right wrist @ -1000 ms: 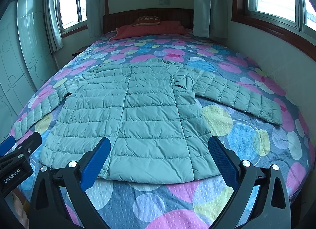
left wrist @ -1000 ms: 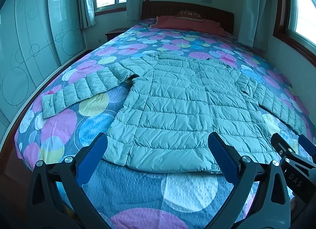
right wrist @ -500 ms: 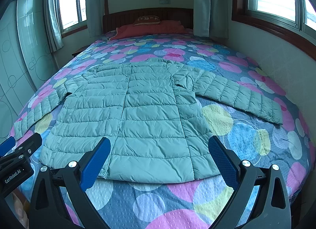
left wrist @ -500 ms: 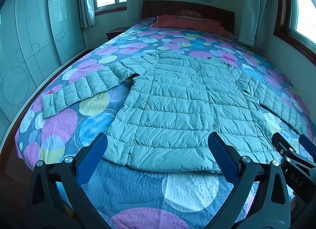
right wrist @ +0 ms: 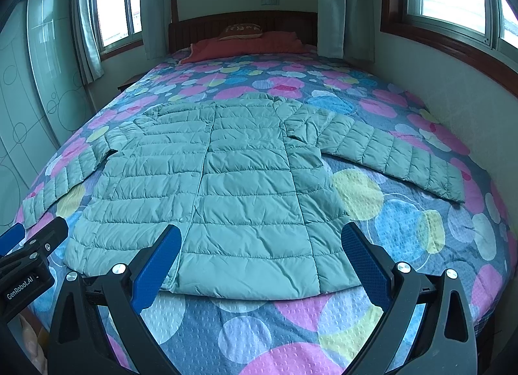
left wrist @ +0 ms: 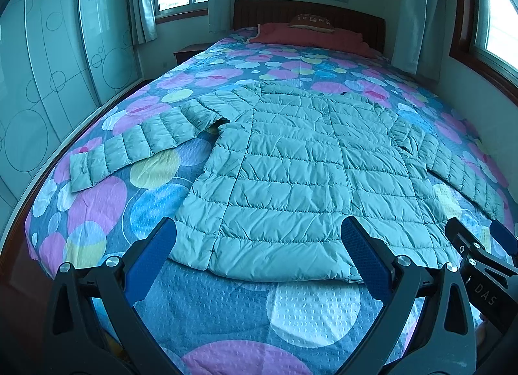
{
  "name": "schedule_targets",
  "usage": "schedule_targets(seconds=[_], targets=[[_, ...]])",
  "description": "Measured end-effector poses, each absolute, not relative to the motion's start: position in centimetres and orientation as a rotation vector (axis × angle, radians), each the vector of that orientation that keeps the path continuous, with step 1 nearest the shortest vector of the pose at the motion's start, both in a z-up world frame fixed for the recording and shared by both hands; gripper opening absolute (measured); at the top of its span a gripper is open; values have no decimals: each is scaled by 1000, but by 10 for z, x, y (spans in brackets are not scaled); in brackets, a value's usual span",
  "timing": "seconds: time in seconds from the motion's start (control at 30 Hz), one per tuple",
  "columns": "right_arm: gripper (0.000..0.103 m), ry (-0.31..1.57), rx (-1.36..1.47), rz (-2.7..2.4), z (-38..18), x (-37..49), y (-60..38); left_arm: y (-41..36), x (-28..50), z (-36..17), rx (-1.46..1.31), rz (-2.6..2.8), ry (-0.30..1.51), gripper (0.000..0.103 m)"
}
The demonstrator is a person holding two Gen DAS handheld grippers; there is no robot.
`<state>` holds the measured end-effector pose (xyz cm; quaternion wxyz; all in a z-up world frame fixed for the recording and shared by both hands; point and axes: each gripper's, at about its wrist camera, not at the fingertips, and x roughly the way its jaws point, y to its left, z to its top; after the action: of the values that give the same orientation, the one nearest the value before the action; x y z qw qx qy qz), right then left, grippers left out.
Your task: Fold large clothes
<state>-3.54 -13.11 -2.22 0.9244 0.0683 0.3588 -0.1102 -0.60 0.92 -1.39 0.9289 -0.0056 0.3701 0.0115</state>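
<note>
While both grippers hung over the foot of the bed, the quilted puffer jacket (left wrist: 301, 174) lay flat ahead of the jaws, front up, collar toward the headboard (left wrist: 307, 12). Shell looked thin and slightly glossy, pale green, stitched in horizontal baffles, lightly wrinkled, with a snap placket down the middle. Both sleeves were spread out sideways: the left sleeve (left wrist: 139, 145) angled off beyond the left gripper's left finger, the right sleeve (right wrist: 388, 155) ran out past the right gripper's right finger. Hem was a shallow curve just beyond the fingertips in both views, no contact.

Left gripper (left wrist: 257, 250): jaws wide apart, nothing between them, black frame with blue textured pads (left wrist: 152, 261). Right gripper (right wrist: 260, 253): same build, jaws spread wide too, empty. Each was held level and pointed along the bed, side by side; each showed at the edge of the other's view.

Underneath, the bedspread (right wrist: 285, 316) was a dimpled fabric printed with overlapping pink, blue, yellow circles. A red pillow (right wrist: 246, 45) sat far beyond the jaws at the headboard.
</note>
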Motion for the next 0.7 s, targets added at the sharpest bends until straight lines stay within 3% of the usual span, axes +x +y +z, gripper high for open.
schedule_targets(seconds=[0.7], targets=[[98,753,145,-222,-34,-32,-132,14,-6,-21,-21,24,779,101]])
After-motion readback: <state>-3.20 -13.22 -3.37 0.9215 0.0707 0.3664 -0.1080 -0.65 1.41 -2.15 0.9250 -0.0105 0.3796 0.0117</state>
